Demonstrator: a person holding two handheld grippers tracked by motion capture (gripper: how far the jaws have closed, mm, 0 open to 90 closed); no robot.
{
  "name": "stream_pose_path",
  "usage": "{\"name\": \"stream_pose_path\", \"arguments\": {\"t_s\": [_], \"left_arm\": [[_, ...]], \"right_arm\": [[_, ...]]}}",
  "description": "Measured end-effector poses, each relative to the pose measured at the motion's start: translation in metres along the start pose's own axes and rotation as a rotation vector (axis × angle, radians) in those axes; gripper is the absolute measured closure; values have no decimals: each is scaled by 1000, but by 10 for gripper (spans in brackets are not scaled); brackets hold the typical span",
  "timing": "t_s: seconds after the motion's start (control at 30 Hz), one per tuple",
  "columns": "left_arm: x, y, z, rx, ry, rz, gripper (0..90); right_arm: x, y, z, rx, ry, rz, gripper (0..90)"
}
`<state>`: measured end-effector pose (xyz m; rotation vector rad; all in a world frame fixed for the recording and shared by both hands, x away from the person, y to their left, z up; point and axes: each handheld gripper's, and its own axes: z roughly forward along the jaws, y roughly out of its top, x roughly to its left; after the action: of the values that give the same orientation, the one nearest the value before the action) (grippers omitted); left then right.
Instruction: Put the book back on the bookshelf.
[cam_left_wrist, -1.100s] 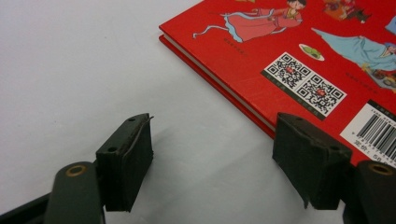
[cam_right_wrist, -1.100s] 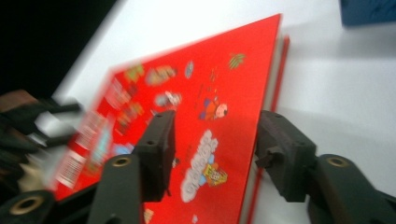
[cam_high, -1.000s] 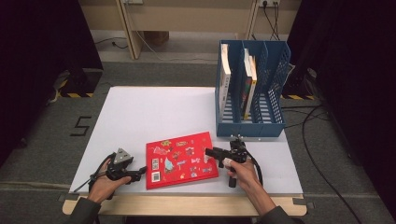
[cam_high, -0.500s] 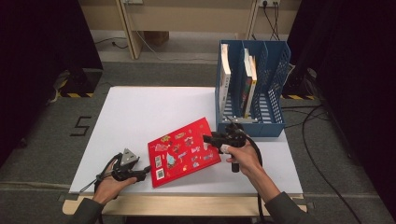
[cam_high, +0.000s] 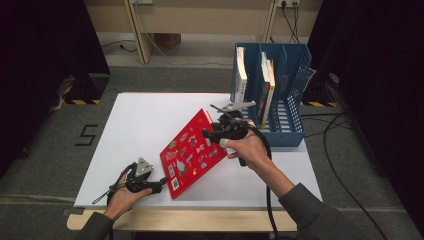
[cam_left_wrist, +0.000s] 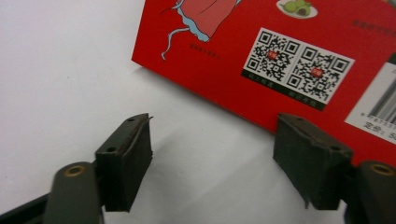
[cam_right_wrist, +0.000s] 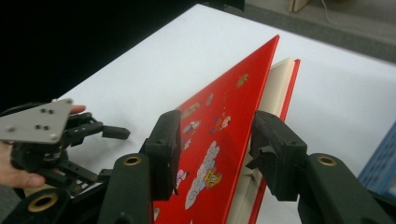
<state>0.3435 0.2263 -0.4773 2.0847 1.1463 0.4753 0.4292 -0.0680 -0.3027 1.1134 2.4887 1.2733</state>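
Red cover and all, the book (cam_high: 192, 152) is tilted up off the desk (cam_high: 145, 120): its lower corner sits near the front edge, while the far edge is lifted toward the blue file rack (cam_high: 295, 100) at the desk's right rear corner. Your right gripper (cam_high: 210, 134) has the book by its raised edge. In the right gripper view the two black jaws stand on either side of it, one pad on the illustrated front cover, the other against the page block and back cover, partly closed on the book's thickness. Those jaws have just been closing a little further, with the book between them.

Your left gripper (cam_high: 159, 184) lies low at the front edge of the desk, just beside the book's lower corner. In the left gripper view its jaws stand well apart over the bare white surface, with nothing between them; the book's back cover with its two QR codes (cam_left_wrist: 296, 65) is just beyond, the right jaw close to the cover's edge. These jaws have just been opening.

The rack holds several upright books (cam_high: 241, 75) in its slots, well apart from the red one.
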Motion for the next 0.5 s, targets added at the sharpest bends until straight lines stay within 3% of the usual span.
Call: {"name": "stream_pose_path", "arguments": {"t_s": [0.27,0.5], "left_arm": [[-1,2,4,-2,7,-12,196],[-1,3,6,6,13,-19,152]], "right_arm": [[34,27,0,3,9,-100,533],[62,42,2,8,50,-171,531]]}}
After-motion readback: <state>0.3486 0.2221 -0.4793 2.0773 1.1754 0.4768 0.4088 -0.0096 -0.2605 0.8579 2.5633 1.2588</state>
